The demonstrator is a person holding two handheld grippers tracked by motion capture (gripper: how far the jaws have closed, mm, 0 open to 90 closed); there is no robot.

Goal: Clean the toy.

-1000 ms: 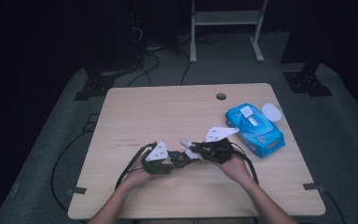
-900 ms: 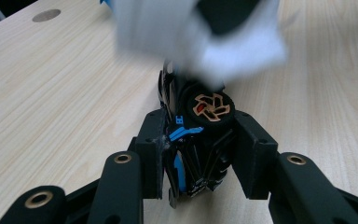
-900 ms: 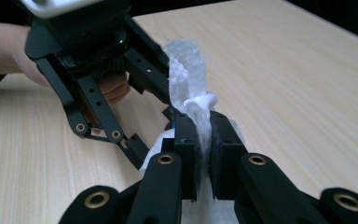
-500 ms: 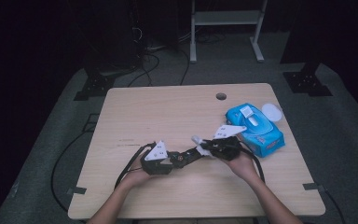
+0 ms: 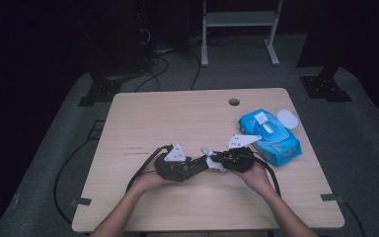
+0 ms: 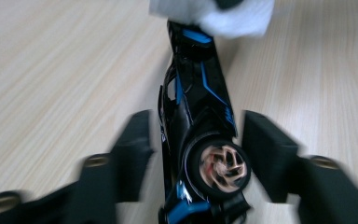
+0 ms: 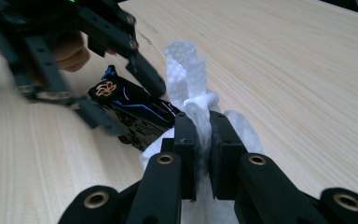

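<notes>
A: Any writing you can read?

B: None. The blue wipes pack (image 5: 271, 138) near the table's (image 5: 177, 113) right edge has a white label, too small to make out. A white lid (image 5: 287, 117) lies just beside it.

A: And the grippers?

B: The right gripper (image 7: 199, 135) has its jaws clamped on a white wipe (image 7: 186, 70), pressed against the nose of a black toy car (image 6: 198, 112) with blue stripes. The left gripper (image 6: 193, 149) straddles the car, jaws apart on either side of a copper-coloured wheel (image 6: 219, 168); whether they touch it, I cannot tell.

A: Hands?

B: Both low at the table's near middle, grippers pointing at each other.
</notes>
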